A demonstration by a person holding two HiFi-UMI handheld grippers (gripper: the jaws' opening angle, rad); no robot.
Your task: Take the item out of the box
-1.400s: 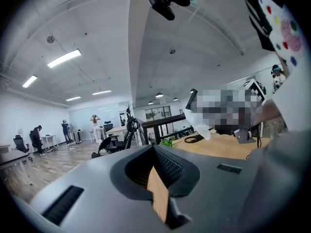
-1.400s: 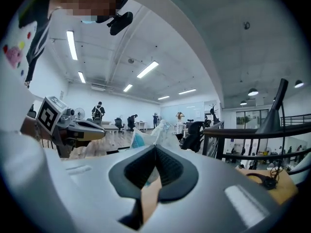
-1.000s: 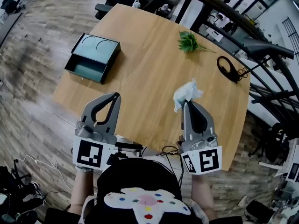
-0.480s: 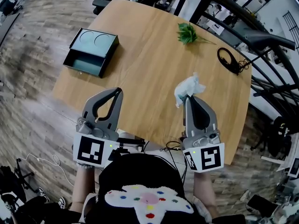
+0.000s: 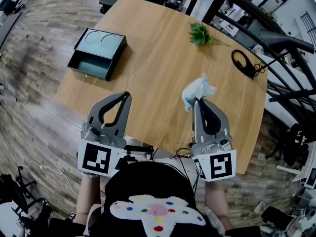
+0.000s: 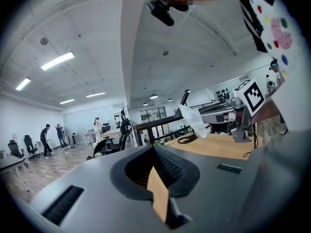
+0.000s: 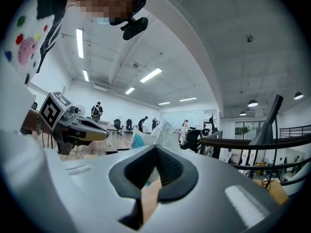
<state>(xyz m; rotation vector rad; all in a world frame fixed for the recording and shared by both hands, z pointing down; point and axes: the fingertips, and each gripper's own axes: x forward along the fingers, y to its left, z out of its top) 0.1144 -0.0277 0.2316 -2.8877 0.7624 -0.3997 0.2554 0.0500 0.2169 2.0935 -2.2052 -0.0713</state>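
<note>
A dark green box [image 5: 98, 53] with two round recesses on top and an open front drawer stands at the table's far left. My right gripper [image 5: 196, 101] is shut on a crumpled white plastic packet [image 5: 196, 90], held over the table's near right part, far from the box. The packet juts up past the jaw tips in the right gripper view [image 7: 155, 132] and shows again in the left gripper view [image 6: 194, 120]. My left gripper [image 5: 126, 96] is shut on nothing at the table's near edge, its jaws [image 6: 154, 147] pressed together.
On the round wooden table [image 5: 153, 58], a small green plant sprig [image 5: 200, 33] lies at the far side and a coiled black cable [image 5: 243, 65] at the right edge. A dark railing runs behind the table. Wood floor lies to the left.
The right gripper has carried the packet slightly forward over the table. The left gripper has stayed nearly where it was, and the box has not moved.
</note>
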